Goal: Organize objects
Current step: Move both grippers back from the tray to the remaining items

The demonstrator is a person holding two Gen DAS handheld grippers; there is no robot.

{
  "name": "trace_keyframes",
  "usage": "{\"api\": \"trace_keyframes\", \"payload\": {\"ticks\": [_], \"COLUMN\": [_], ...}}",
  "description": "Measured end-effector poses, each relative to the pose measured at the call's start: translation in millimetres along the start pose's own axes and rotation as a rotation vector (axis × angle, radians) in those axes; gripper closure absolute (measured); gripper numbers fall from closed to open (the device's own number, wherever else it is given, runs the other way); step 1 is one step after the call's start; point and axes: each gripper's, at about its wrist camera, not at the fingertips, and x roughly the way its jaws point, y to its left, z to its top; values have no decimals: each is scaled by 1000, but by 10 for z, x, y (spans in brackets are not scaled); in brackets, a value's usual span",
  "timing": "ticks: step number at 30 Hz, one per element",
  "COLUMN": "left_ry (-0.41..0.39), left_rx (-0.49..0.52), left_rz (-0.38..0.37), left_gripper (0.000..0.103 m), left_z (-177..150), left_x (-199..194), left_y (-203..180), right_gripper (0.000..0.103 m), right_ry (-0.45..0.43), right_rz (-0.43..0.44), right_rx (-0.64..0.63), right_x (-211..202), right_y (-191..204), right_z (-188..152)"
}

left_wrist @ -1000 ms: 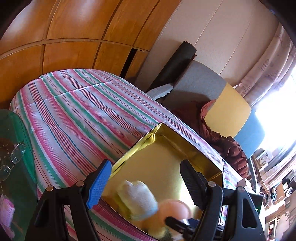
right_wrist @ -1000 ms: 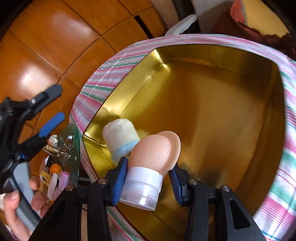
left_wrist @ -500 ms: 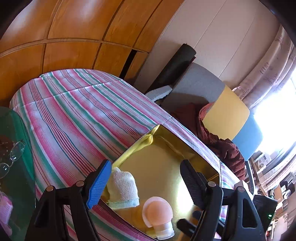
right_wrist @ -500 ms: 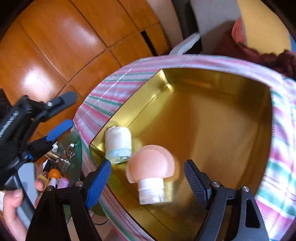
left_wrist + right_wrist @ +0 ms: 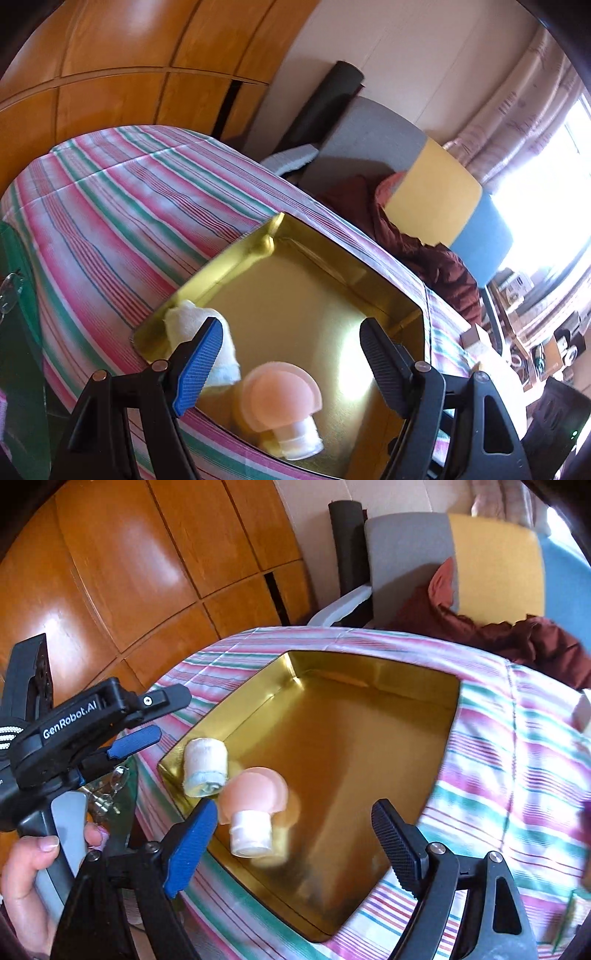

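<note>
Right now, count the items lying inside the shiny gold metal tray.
2. A rolled white cloth lies in the corner of the gold tray nearest the left gripper. A peach squeeze bottle with a white cap lies just beside it. Nothing else shows inside.

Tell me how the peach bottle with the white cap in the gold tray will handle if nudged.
The peach bottle lies on its side in the gold tray, so it may roll; the tray looks smooth. Its rounded, soft-looking body could squash or slip between jaws. It lies next to the white sock roll, which might stop it rolling that way.
</note>
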Motion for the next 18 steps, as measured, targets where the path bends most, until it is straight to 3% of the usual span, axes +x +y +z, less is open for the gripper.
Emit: {"api": "trace_keyframes", "payload": {"ticks": [9,18], "left_ry": [52,119], "left_rx": [124,279], "left_rz": [-48,-167], "left_gripper": [25,25], "left_z": [-239,-625], "left_x": [69,94], "left_y": [-384,-875], "right_gripper": [15,14], "right_ry": [-32,-36], "right_rz": [-76,-148], "right_rx": [-15,56], "right_x": [-324,-608], "right_y": [-247,-690], "right_z": [-121,-340]}}
